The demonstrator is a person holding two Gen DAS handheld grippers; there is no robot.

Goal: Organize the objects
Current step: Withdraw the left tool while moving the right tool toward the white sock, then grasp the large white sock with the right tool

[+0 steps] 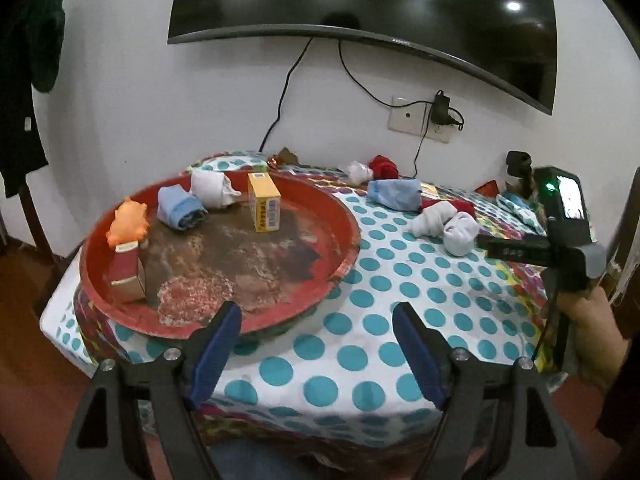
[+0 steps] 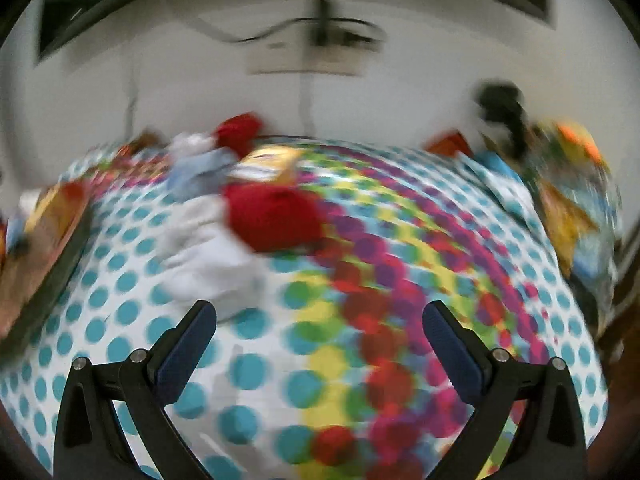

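A round red tray (image 1: 344, 216) sits on the polka-dot tablecloth (image 1: 360, 352). In it are a yellow box (image 1: 264, 208), a blue sock roll (image 1: 180, 210), a white sock roll (image 1: 212, 188), an orange toy (image 1: 126, 226) and a red box (image 1: 128, 276). Loose white socks (image 1: 444, 226), a blue cloth (image 1: 394, 194) and red socks (image 1: 384, 166) lie right of the tray. My left gripper (image 1: 318, 320) is open and empty at the tray's near edge. My right gripper (image 2: 320, 320) is open and empty just short of the white socks (image 2: 208, 260) and a red sock (image 2: 272, 216); this view is blurred.
A TV (image 1: 360, 8) hangs on the wall with cables and an outlet (image 1: 420, 118) below it. The other gripper's camera body (image 1: 564, 216) and hand show at the right. Colourful packets (image 2: 576, 200) lie at the table's far right. Dark clothes (image 1: 24, 80) hang at the left.
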